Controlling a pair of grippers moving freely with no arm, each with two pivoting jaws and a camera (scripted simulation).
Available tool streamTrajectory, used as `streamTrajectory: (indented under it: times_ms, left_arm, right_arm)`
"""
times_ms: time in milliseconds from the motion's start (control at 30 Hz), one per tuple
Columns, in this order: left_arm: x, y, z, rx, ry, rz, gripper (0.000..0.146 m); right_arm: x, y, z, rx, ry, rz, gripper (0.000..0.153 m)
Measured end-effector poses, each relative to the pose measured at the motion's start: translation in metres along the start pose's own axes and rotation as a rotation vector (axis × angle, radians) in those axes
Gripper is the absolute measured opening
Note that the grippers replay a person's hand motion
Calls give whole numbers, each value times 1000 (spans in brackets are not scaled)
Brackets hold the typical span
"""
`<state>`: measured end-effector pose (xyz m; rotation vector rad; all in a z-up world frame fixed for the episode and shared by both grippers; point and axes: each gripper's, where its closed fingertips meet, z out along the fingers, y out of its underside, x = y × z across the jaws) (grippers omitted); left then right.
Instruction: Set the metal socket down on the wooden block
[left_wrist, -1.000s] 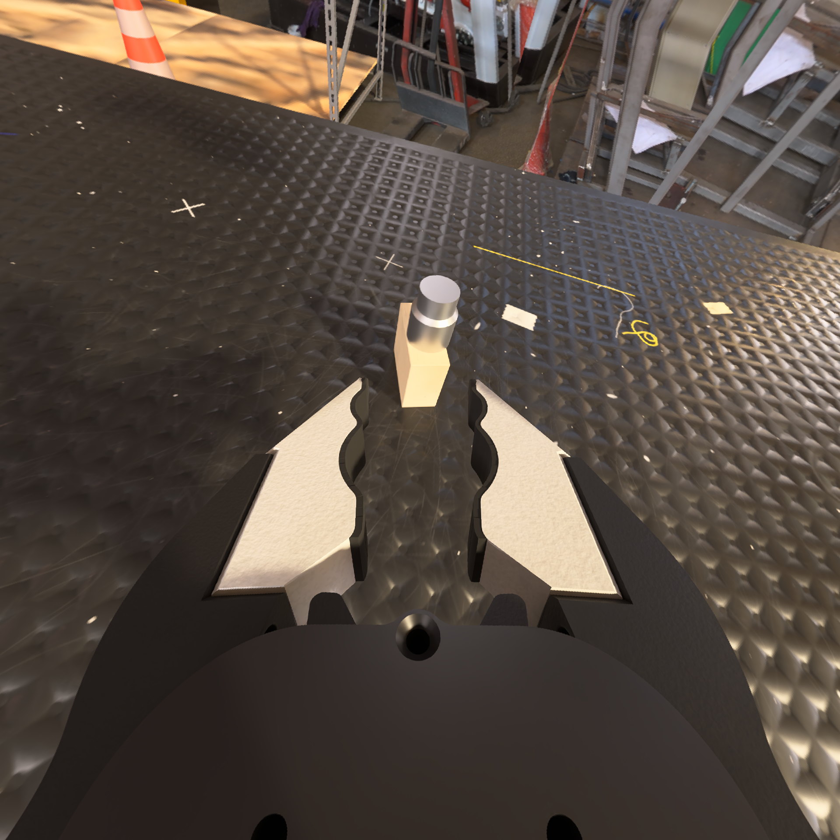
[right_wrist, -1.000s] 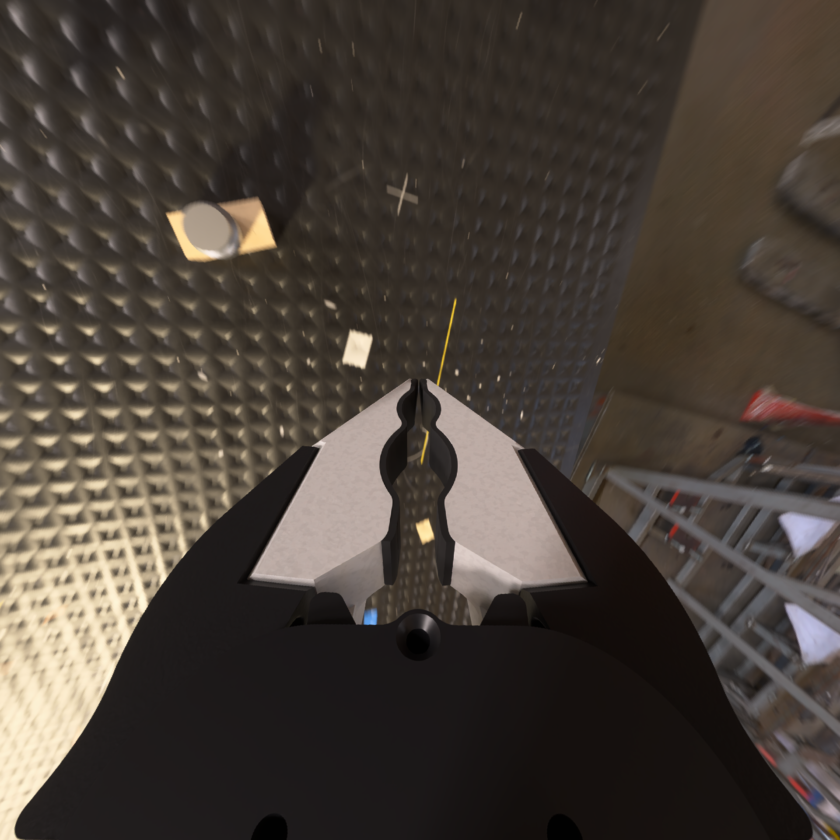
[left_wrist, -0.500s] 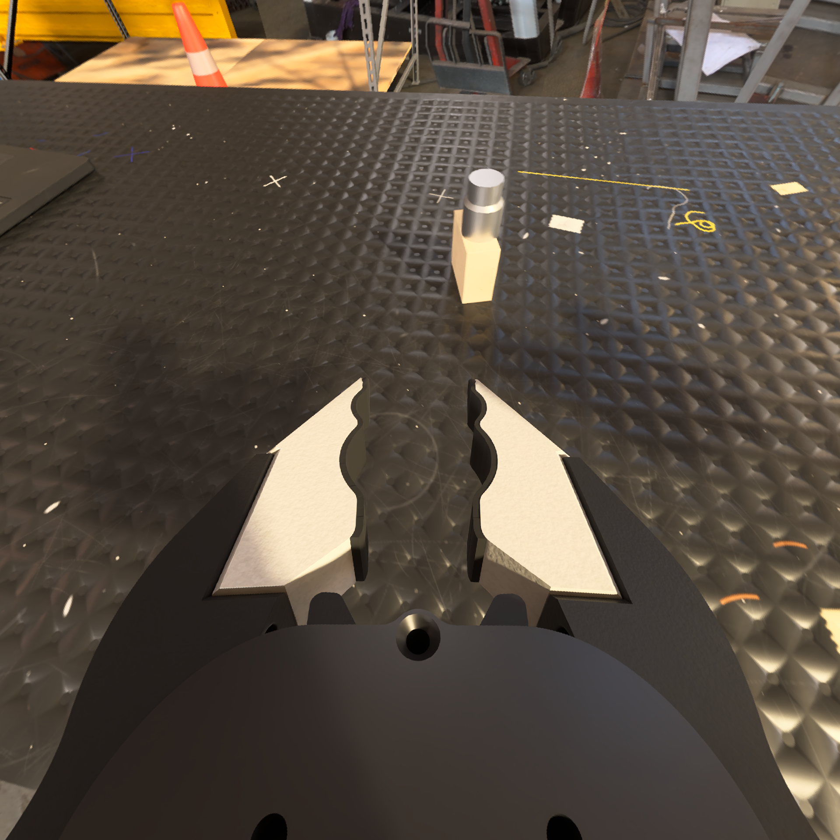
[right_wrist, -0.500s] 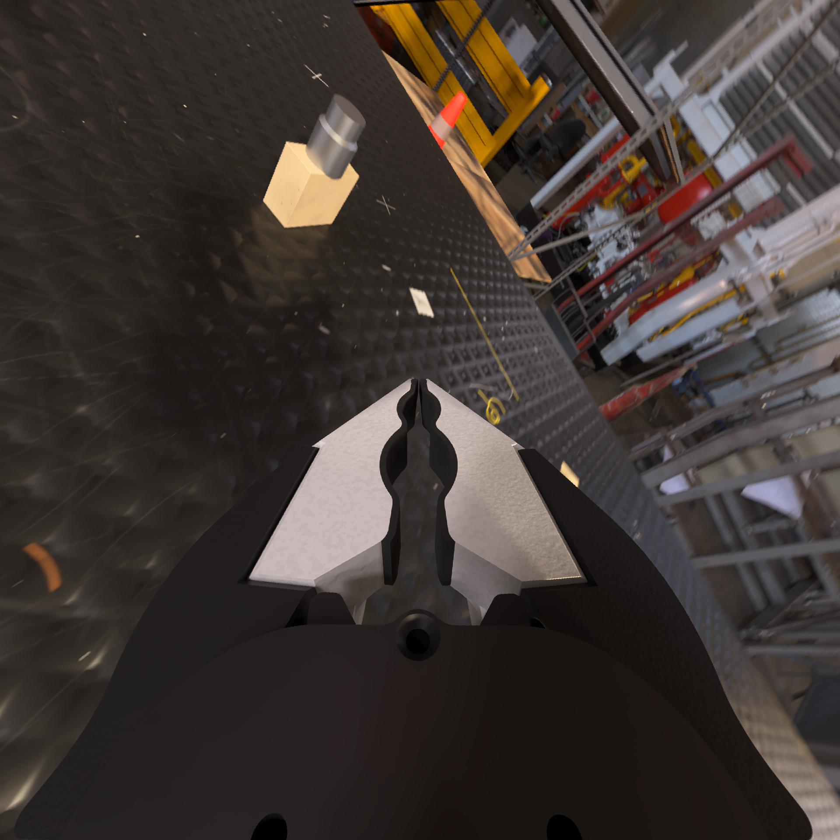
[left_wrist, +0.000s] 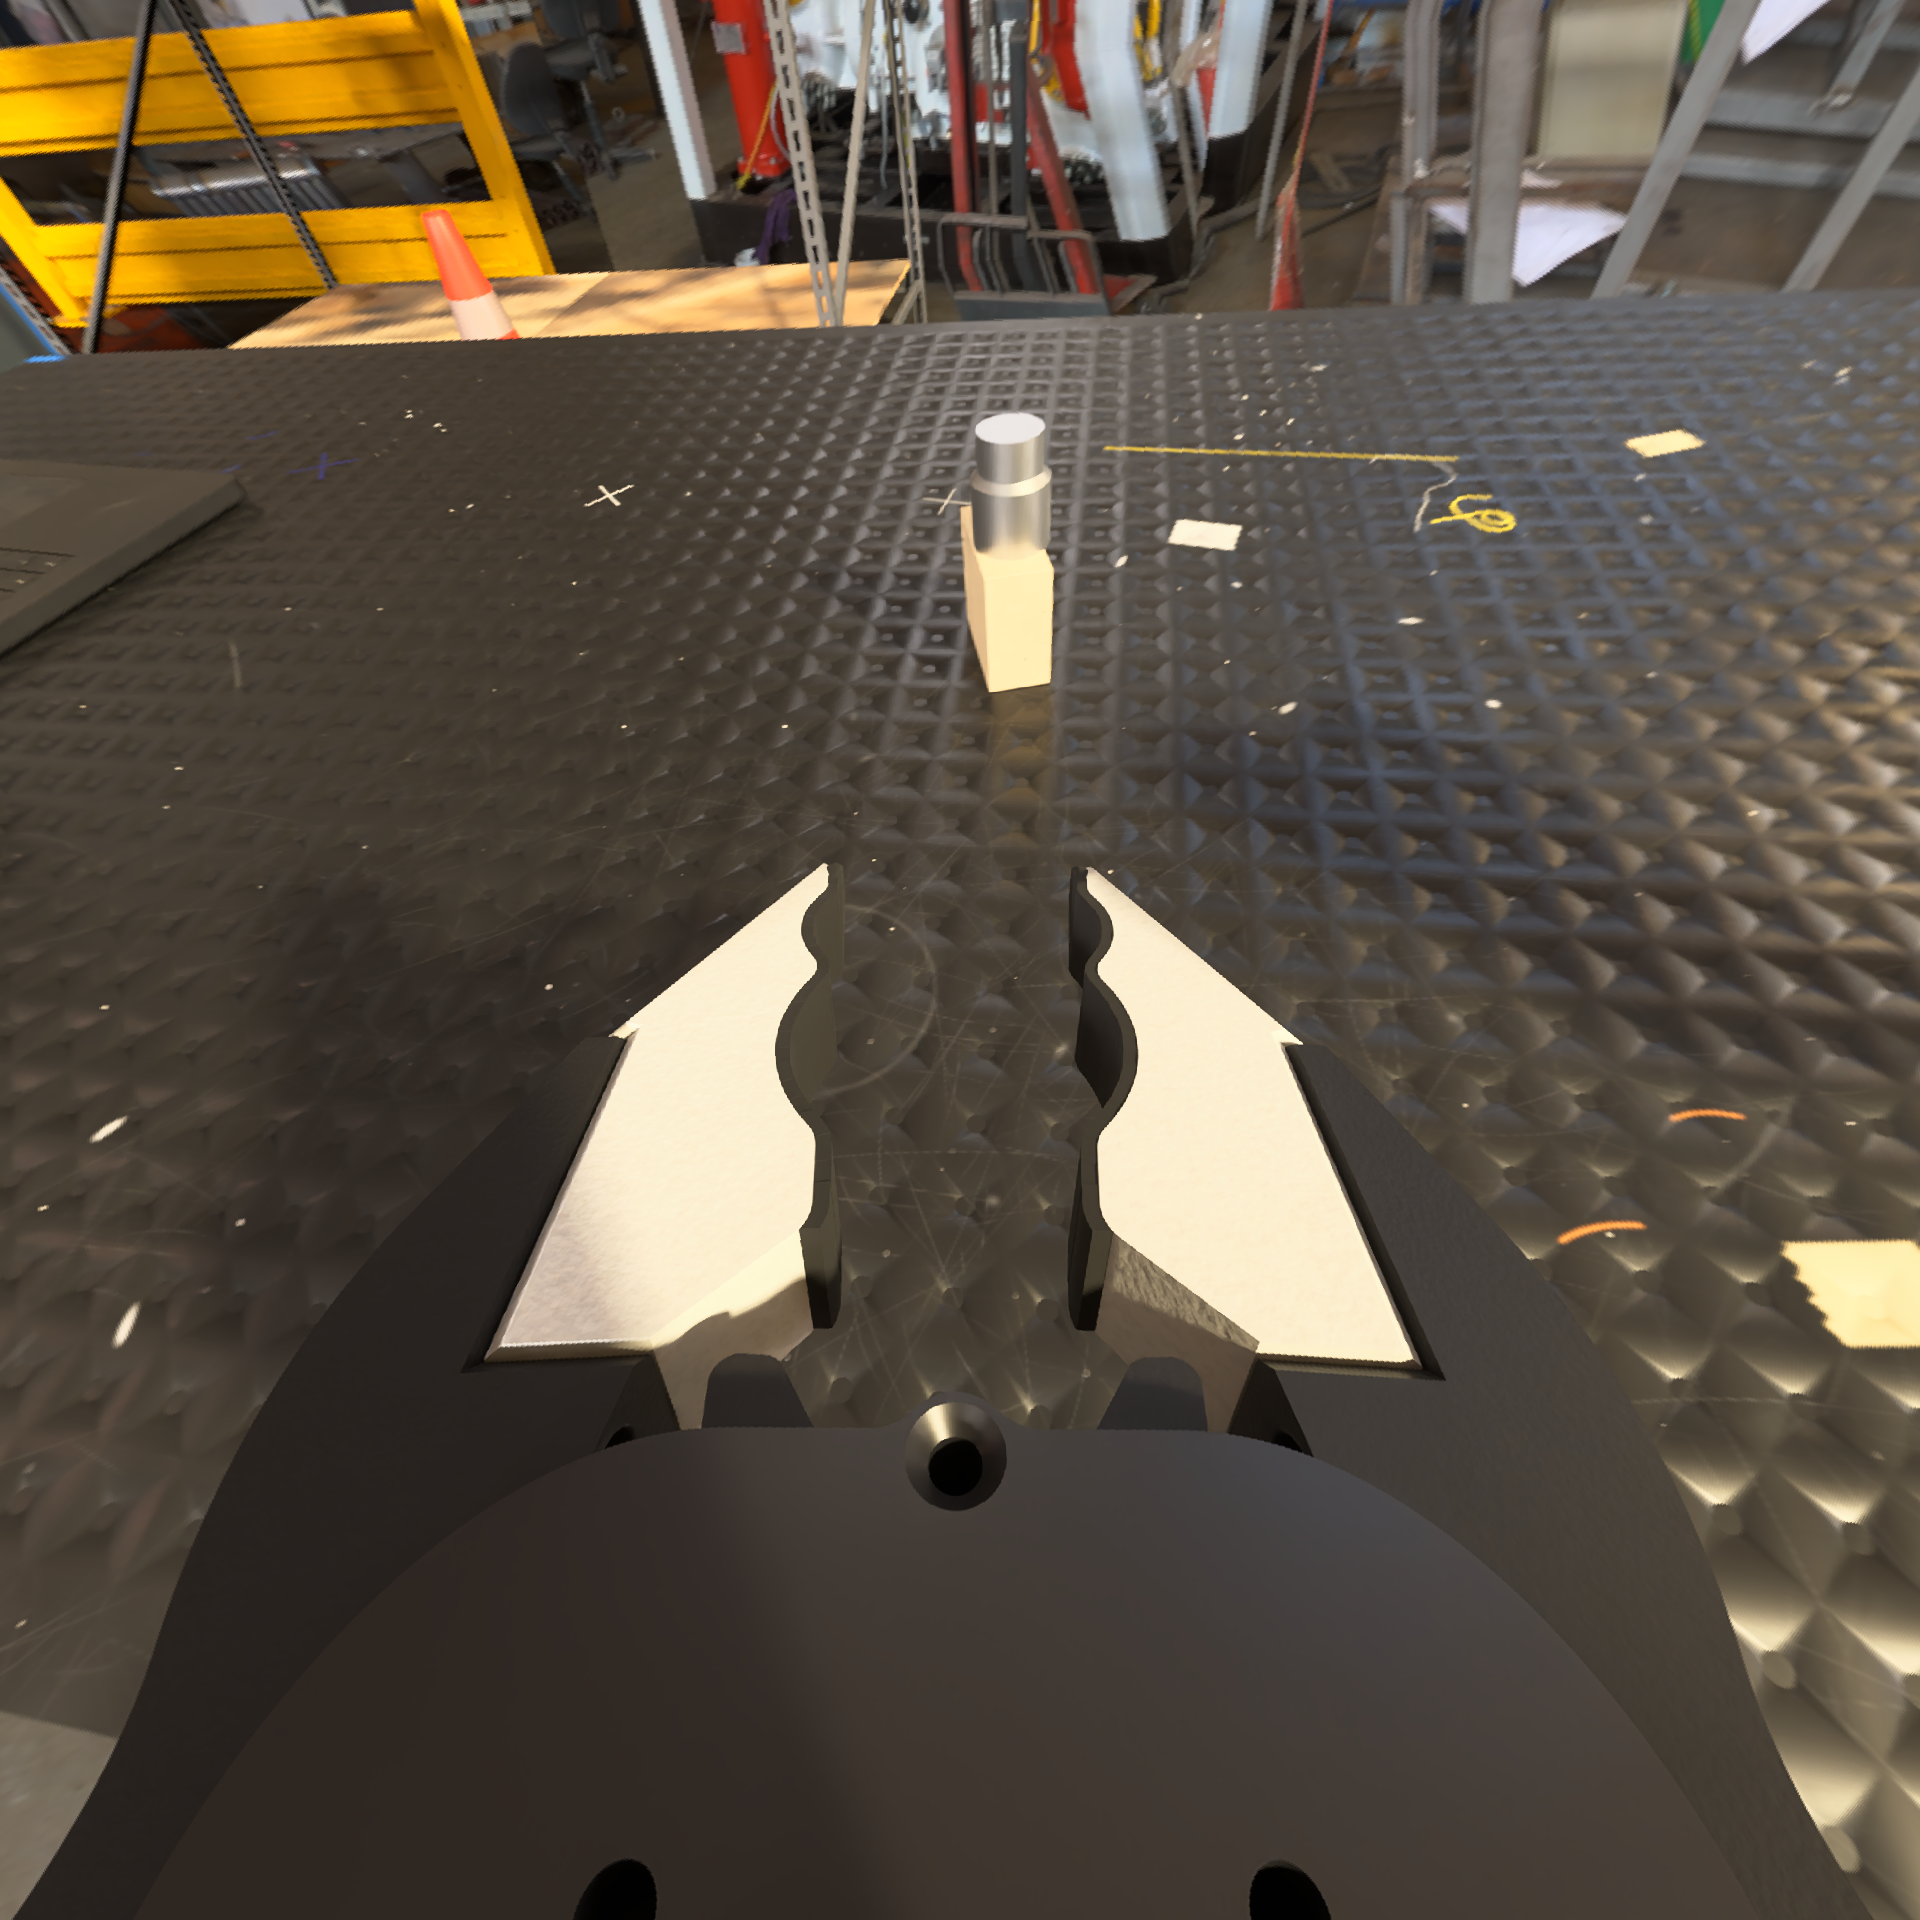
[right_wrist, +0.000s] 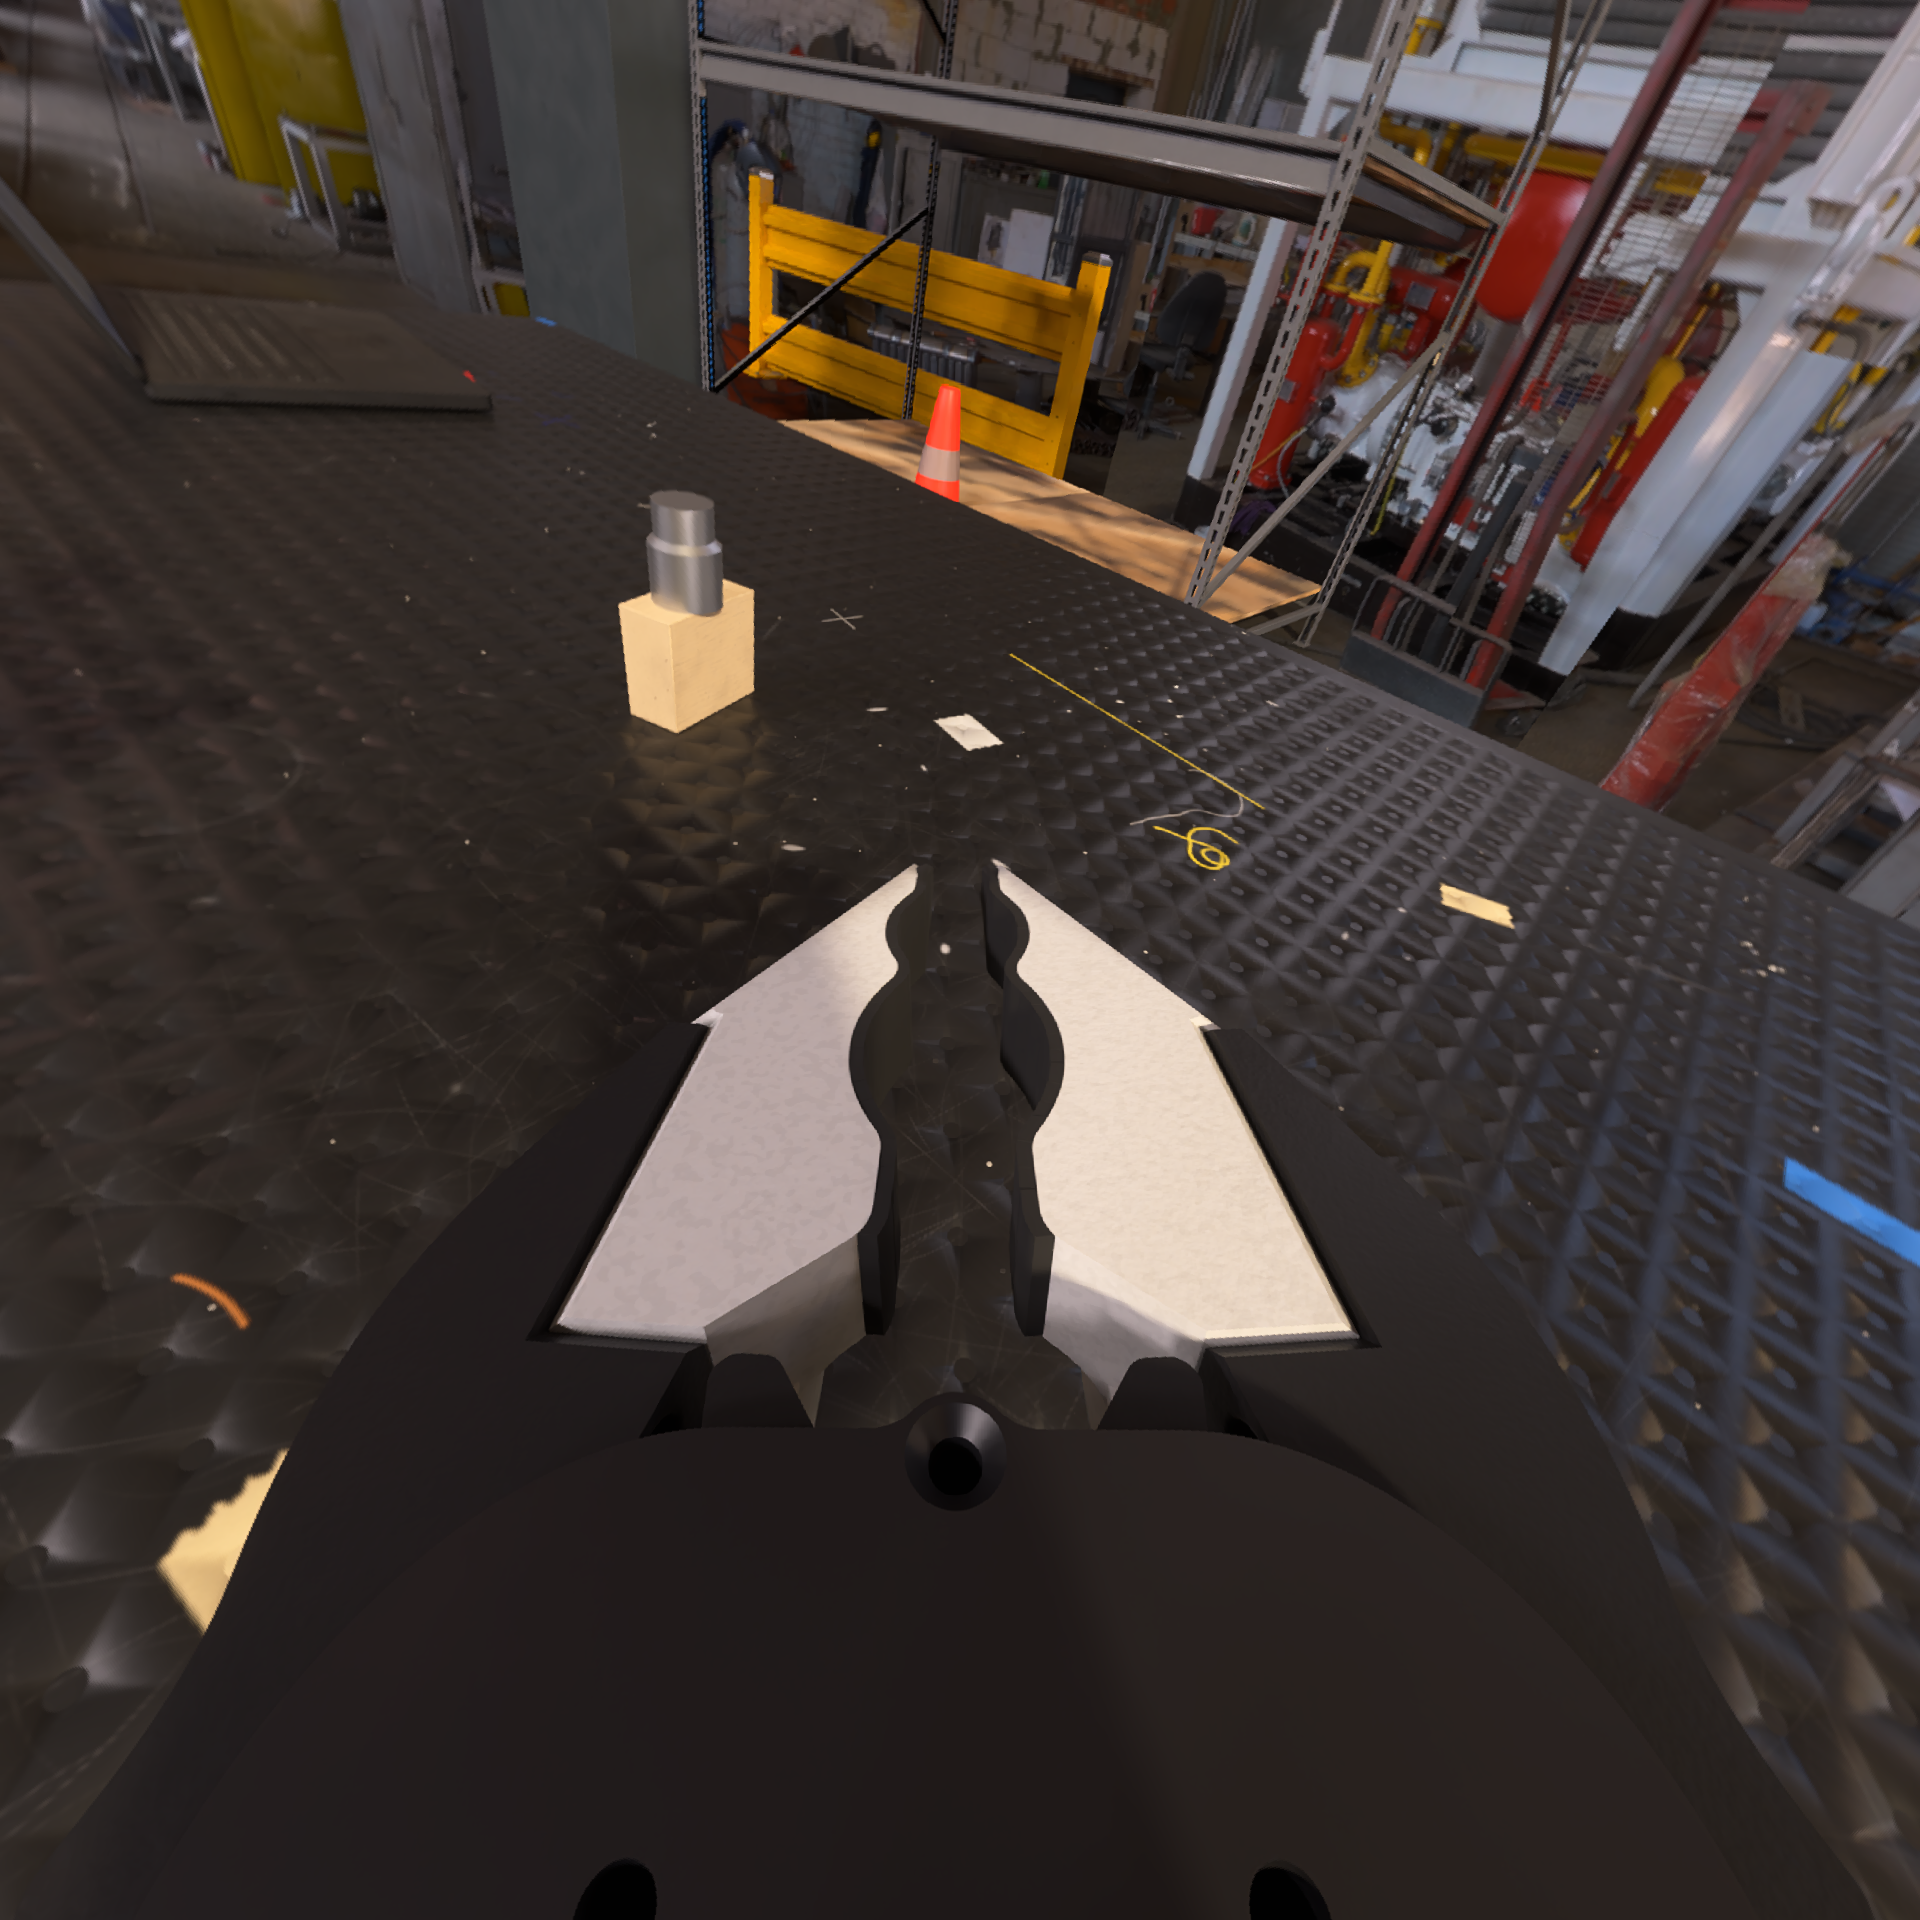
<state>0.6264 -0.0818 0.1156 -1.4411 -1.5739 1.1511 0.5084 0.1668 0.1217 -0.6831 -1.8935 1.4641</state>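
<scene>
I've pulled both grippers back from the block (left_wrist: 1008, 623); socket (left_wrist: 1010, 483) stands upright on it. Left gripper (left_wrist: 951, 883) released, right gripper (right_wrist: 956, 873) nearly clenched, empty. I'd retreat slowly, clear.

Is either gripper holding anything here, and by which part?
Nothing is held. The metal socket stands on the wooden block, clear of both grippers.

Both wrist cams sit low over the studded table (left_wrist: 416, 831), well back, facing the same wooden block (left_wrist: 1008, 623) (right_wrist: 686, 665) from different sides.
</scene>
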Motion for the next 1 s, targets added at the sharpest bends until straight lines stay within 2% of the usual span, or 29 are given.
streamTrajectory:
  times_ms: [133,200,333,733,1000]
  left_arm:
    - [3,0,-3,7,37,-29,45]
    - [4,1,-4,6,52,-37,46]
    - [7,2,-1,-4,86,-61,47]
    - [-3,5,16,-41,119,-125,49]
    - [4,9,16,-83,177,-203,49]
  right_arm:
    - [4,-2,-4,21,-13,88,16]
    - [-2,0,-4,10,-68,126,18]
    - [-14,7,-1,-27,-152,158,32]
    - [-12,13,4,-38,-147,122,34]
    - [-12,17,-2,-82,-142,99,29]
